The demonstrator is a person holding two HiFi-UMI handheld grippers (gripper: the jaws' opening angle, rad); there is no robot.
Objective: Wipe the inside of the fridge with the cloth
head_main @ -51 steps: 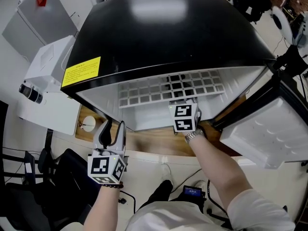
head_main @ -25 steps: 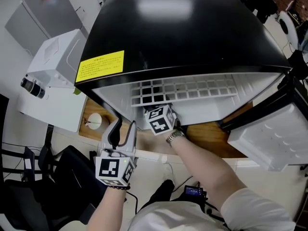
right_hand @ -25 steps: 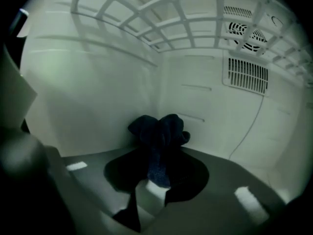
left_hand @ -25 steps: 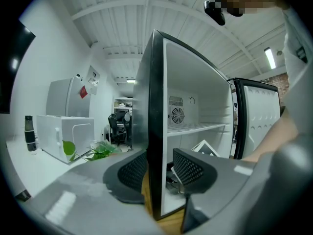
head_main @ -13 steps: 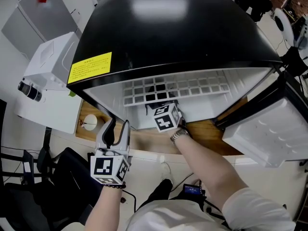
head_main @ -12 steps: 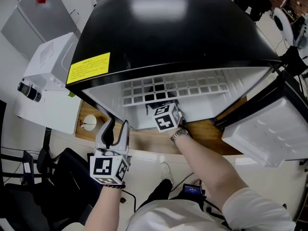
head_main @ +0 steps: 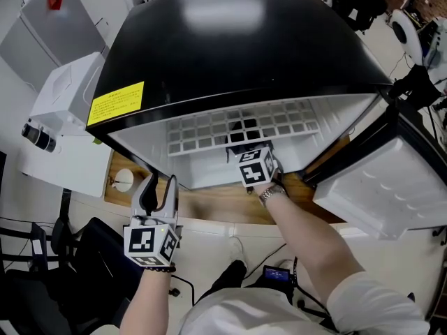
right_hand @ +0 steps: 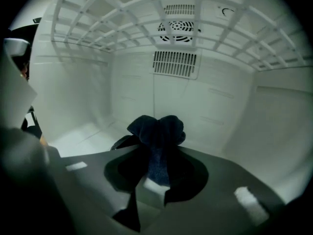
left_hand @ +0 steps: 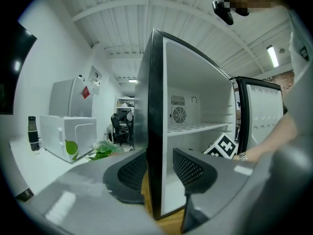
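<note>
Looking down on a black-topped fridge [head_main: 237, 40] on a wooden worktop [head_main: 209, 206].

Far left: white box-shaped appliance [head_main: 66, 114], with 1 dark bottle [head_main: 35, 137] just beside it. Yellow label [head_main: 116, 103] sits on the fridge top near its left front corner.

Left hand-held gripper [head_main: 160, 184] is outside the fridge, near that left front corner. Its jaws stand moderately apart and the pads press on nothing. In the left gripper view the fridge's black front edge shows through the gap. Cannot tell whether the edge lies between the pads or beyond them. Green leaves [left_hand: 95, 151] show left of that edge.

Centre: white interior, with 1 wire shelf [head_main: 195, 132] across the upper part and a round fan grille [left_hand: 178, 114] on the back wall. Right hand-held gripper [right_hand: 156, 163] reaches in under the shelf, its marker cube [head_main: 256, 166] at the opening. Its jaws are narrow, clamped on the dark blue cloth [right_hand: 157, 130]. The cloth bunches out past the fingertips in the lower compartment, in front of the back wall and below a slotted vent [right_hand: 175, 63]. Cannot tell whether the cloth touches the floor or a wall.

Right: door [head_main: 377, 187] is swung open, its white inner liner showing.
</note>
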